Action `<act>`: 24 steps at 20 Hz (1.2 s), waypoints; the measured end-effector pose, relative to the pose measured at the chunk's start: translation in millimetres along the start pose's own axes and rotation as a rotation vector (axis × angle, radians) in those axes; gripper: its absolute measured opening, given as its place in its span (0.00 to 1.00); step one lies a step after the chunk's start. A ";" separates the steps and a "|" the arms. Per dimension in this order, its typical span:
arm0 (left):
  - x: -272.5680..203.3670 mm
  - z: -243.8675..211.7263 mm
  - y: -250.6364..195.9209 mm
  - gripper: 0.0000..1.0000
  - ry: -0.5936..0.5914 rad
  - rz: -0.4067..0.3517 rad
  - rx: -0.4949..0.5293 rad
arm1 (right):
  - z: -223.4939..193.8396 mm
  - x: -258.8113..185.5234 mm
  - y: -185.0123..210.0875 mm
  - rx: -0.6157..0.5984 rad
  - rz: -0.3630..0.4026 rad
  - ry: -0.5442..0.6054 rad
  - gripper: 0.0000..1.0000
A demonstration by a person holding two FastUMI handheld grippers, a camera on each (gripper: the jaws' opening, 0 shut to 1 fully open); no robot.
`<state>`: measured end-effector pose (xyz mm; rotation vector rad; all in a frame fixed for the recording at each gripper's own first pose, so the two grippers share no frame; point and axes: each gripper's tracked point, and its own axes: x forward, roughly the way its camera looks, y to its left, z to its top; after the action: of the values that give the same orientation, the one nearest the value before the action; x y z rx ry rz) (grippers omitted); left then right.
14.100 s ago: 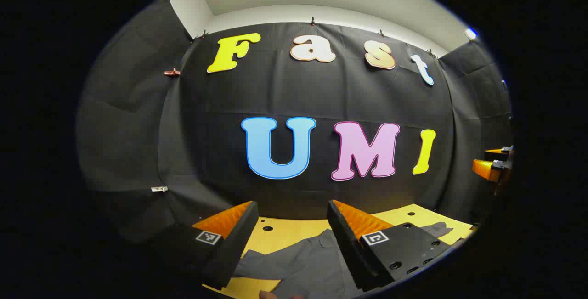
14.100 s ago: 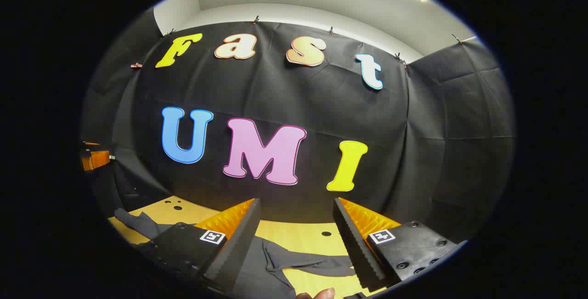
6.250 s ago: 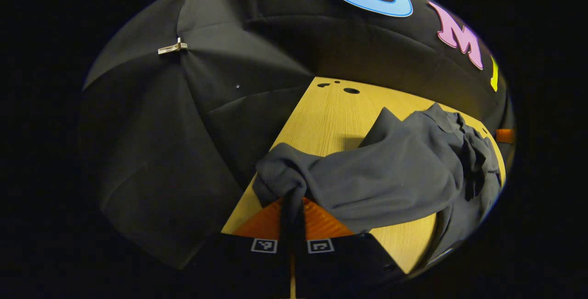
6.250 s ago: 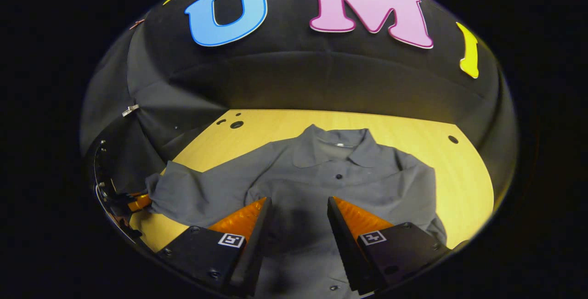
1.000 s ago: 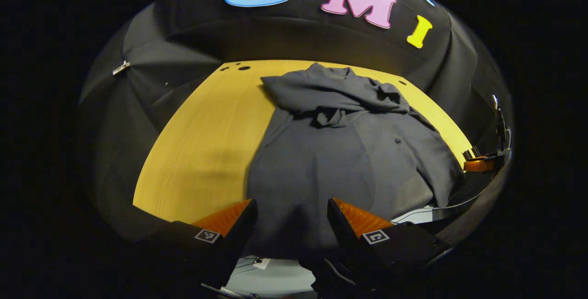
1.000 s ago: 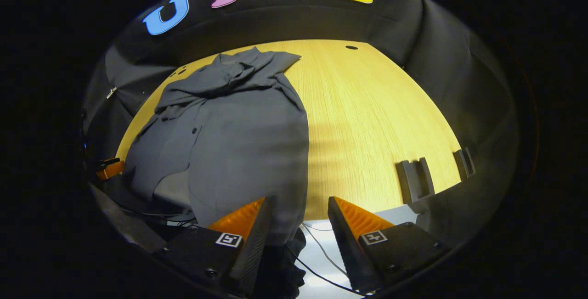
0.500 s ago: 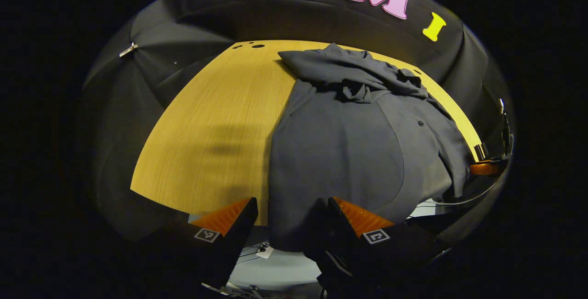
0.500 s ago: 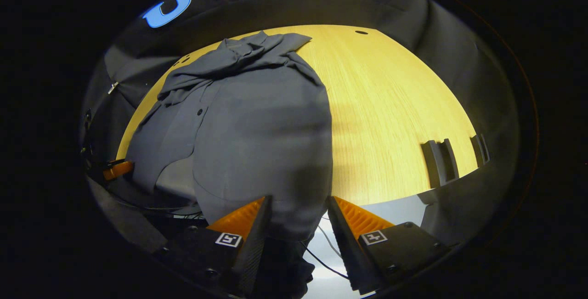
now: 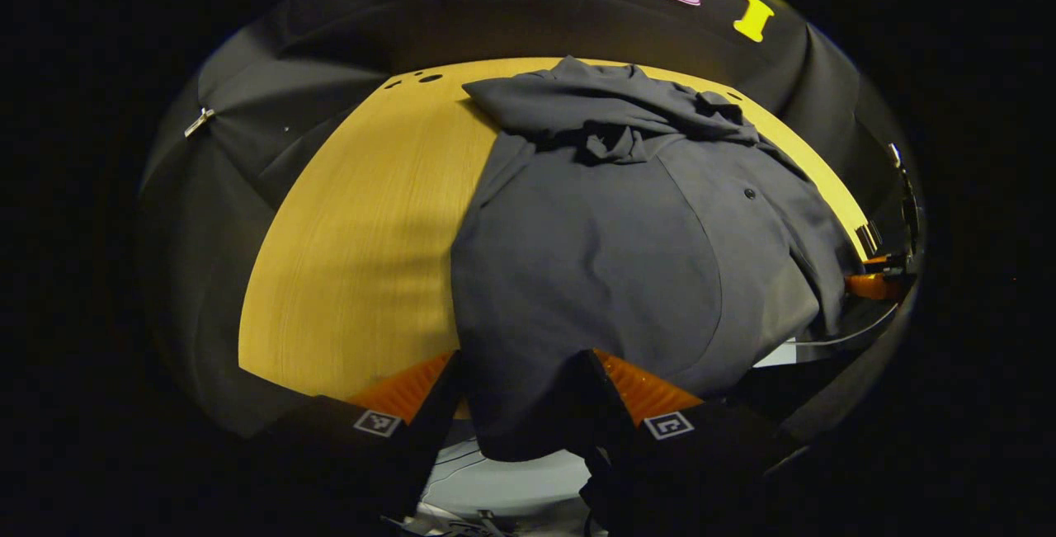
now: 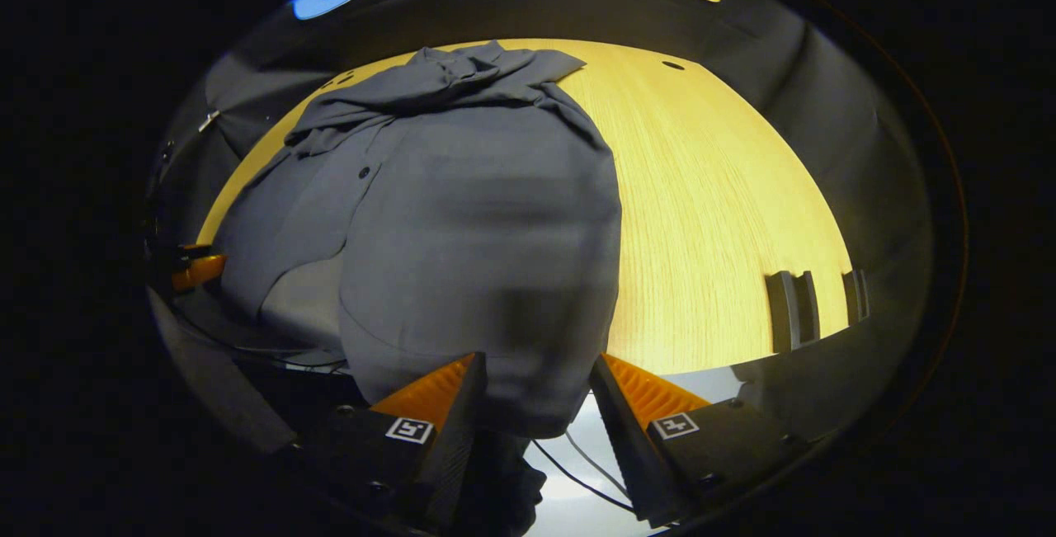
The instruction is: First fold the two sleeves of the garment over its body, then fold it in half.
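A grey button-up shirt [image 9: 602, 256] lies on the yellow wooden table [image 9: 363, 223], collar at the far end. Both sleeves [image 9: 594, 112] are bunched across its chest. Its hem hangs over the table's near edge. My left gripper [image 9: 524, 393] is open, its fingers either side of the hem's left corner. My right gripper [image 10: 532, 401] is also open, and the hem's right corner [image 10: 528, 405] droops between its fingers. In the left gripper view the right gripper [image 9: 874, 285] shows at the shirt's far right side. In the right gripper view the left gripper [image 10: 196, 271] shows at the far left.
Two dark slotted holders [image 10: 792, 310] stand at the table's near right edge. Small holes [image 10: 672, 65] mark the far corners of the tabletop. Cables [image 10: 577, 471] run below the near edge over a pale floor. Bare wood lies on both sides of the shirt.
Both sleeves were folded over the chest earlier. In the last second both grippers, still open, came in to the near edge, so the hem now lies between their fingers.
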<state>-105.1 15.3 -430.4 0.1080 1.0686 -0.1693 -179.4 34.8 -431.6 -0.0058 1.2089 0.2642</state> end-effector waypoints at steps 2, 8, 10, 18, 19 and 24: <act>1.2 1.4 -6.1 0.82 0.004 -0.033 0.043 | -0.5 2.0 0.5 -0.012 -0.011 0.023 0.80; 11.2 19.1 -24.6 0.10 0.002 -0.083 0.040 | 6.2 0.4 11.0 -0.024 0.043 0.022 0.16; 11.2 21.4 -24.7 0.07 0.011 -0.101 0.028 | 4.1 1.0 10.7 -0.010 0.070 0.023 0.06; -17.5 85.7 -18.7 0.06 -0.133 -0.113 -0.027 | 70.2 -23.2 11.3 0.082 0.128 -0.135 0.05; -22.3 99.2 -18.8 0.06 -0.159 -0.114 -0.039 | 83.3 -26.5 10.3 0.090 0.129 -0.162 0.05; -38.8 162.5 -16.9 0.05 -0.278 -0.136 -0.094 | 161.4 -46.9 7.4 0.130 0.166 -0.317 0.05</act>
<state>13.5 -25.6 -318.8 -0.0717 0.8053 -0.2488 -47.4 56.0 -329.5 0.2422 0.9090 0.3189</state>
